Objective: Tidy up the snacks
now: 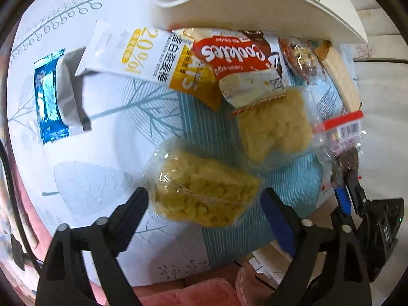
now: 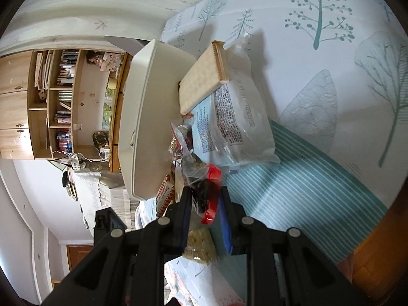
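Observation:
My left gripper (image 1: 204,199) points down at the table, its jaws wide apart on either side of a clear bag of yellow puffed snack (image 1: 201,191) without squeezing it. A second such bag (image 1: 275,130) lies just beyond. Behind them sit a red Cookies packet (image 1: 242,58), a white and yellow oat bar packet (image 1: 132,56) and a blue packet (image 1: 48,94). My right gripper (image 2: 205,201) is shut on a clear packet with a red strip and dark pieces (image 2: 209,178), held above the cloth; in the left wrist view this gripper (image 1: 348,178) is at the right edge.
A white tray (image 1: 255,5) stands tilted behind the snack pile, also the white tray (image 2: 137,117) in the right wrist view. A tan flat packet (image 2: 204,81) lies on a large pale bag (image 2: 239,122). A tree-print cloth (image 2: 318,178) covers the table; shelves stand far left.

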The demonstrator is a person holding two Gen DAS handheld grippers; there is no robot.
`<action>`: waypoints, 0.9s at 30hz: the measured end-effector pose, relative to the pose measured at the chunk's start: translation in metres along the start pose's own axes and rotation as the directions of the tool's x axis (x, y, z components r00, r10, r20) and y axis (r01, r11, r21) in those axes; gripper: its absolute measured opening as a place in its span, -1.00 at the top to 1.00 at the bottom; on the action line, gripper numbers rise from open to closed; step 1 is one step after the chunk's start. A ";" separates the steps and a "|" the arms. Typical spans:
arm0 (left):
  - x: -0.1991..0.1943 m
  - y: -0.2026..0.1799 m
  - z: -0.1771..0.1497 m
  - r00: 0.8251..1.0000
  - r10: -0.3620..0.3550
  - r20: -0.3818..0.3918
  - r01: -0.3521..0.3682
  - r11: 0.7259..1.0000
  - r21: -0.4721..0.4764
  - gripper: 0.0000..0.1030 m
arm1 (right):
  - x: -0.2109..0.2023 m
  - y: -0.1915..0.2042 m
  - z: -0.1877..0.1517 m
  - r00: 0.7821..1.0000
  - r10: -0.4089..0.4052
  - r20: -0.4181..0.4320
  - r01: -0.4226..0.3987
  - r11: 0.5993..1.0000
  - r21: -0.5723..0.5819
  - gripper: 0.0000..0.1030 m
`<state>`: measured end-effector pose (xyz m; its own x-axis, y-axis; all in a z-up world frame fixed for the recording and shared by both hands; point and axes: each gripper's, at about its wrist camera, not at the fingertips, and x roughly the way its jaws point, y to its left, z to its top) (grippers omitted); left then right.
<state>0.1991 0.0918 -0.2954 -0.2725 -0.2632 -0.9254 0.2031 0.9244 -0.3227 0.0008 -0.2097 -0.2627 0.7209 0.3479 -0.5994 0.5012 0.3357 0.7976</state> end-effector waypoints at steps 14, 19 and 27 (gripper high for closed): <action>0.037 -0.040 -0.046 0.980 0.201 -0.015 -0.197 0.971 0.135 -0.98 | -0.036 -0.006 -0.033 0.999 -0.003 0.046 0.005 0.999 -0.034 0.60; 0.048 -0.051 -0.052 0.976 0.215 -0.022 -0.210 0.969 0.132 -0.98 | -0.046 0.000 -0.031 0.998 0.006 0.069 -0.003 0.999 -0.049 0.60; 0.051 -0.051 -0.048 0.968 0.247 -0.038 -0.241 0.963 0.125 -0.70 | -0.042 0.020 -0.009 0.999 0.025 0.041 -0.021 0.995 -0.094 0.60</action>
<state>0.1295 0.0446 -0.3164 -0.2496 -0.0160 -0.9682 0.3789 0.9185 -0.1129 -0.0237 -0.2093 -0.2219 0.7519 0.3202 -0.5762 0.4390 0.4089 0.8001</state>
